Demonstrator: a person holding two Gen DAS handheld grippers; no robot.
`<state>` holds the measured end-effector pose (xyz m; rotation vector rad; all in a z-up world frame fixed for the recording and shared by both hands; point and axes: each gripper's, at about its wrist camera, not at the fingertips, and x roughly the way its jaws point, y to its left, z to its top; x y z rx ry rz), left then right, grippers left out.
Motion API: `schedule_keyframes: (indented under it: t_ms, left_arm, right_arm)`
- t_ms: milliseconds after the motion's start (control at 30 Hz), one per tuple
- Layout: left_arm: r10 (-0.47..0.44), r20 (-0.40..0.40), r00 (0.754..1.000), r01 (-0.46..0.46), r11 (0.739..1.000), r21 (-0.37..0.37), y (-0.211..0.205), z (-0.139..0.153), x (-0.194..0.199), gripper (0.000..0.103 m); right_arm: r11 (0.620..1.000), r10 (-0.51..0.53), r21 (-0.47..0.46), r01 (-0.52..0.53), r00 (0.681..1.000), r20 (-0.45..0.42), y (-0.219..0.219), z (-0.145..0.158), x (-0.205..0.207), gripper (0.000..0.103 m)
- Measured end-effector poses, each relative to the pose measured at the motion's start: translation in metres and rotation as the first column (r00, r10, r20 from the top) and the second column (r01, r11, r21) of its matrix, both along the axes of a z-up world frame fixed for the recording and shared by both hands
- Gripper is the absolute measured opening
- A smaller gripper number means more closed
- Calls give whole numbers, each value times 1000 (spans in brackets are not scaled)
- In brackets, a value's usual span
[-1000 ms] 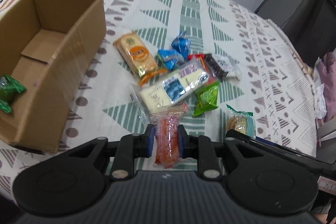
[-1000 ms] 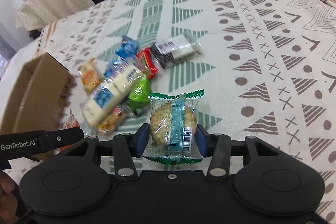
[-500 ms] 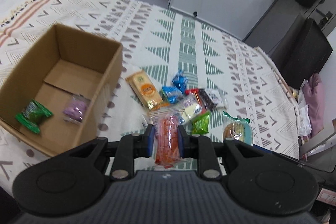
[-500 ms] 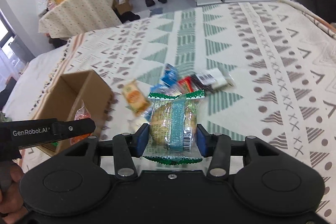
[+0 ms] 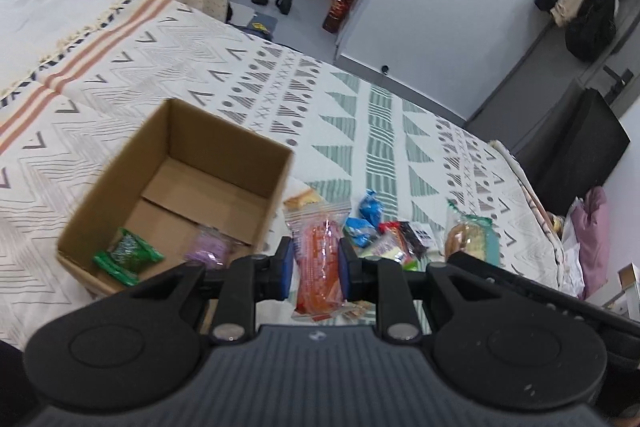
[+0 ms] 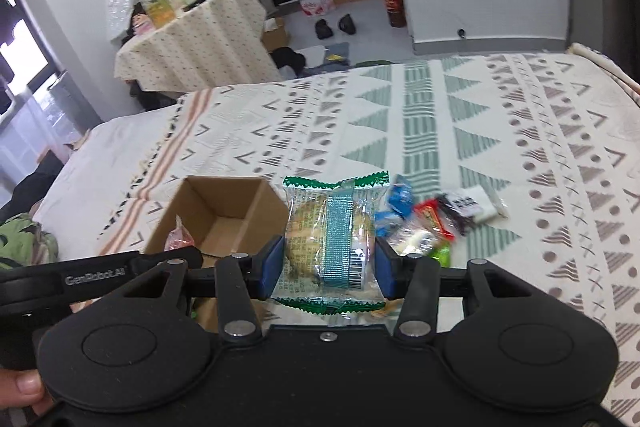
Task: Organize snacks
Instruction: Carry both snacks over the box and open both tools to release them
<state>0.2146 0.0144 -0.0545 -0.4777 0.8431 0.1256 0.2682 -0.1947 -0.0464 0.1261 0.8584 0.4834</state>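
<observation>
Here, left hand-held gripper pinching orange snack packet, right hand-held gripper pinching green-edged pastry

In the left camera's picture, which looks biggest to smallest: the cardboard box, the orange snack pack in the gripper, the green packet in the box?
1. cardboard box
2. orange snack pack, though it sits nearest the camera, which enlarges it
3. green packet

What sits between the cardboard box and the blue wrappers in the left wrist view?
The orange snack packet, clamped in the left tongs and held up, fills that gap in the left wrist view. Behind it, a tan packet peeks out beside the cardboard box, left of the blue wrappers.
</observation>
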Motion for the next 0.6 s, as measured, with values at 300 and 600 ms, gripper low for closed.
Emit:
schedule_keyframes:
  t_ms: [300, 600]
  left_arm:
    - [58, 8, 998, -58, 998, -12, 40, 1, -12, 22]
    - [104, -7, 995, -104, 994, -26, 76, -9, -17, 22]
  right_arm:
    - [998, 58, -4, -58, 998, 14, 37, 6, -6, 46]
    - [997, 80, 2, -80, 997, 21, 72, 7, -2, 46]
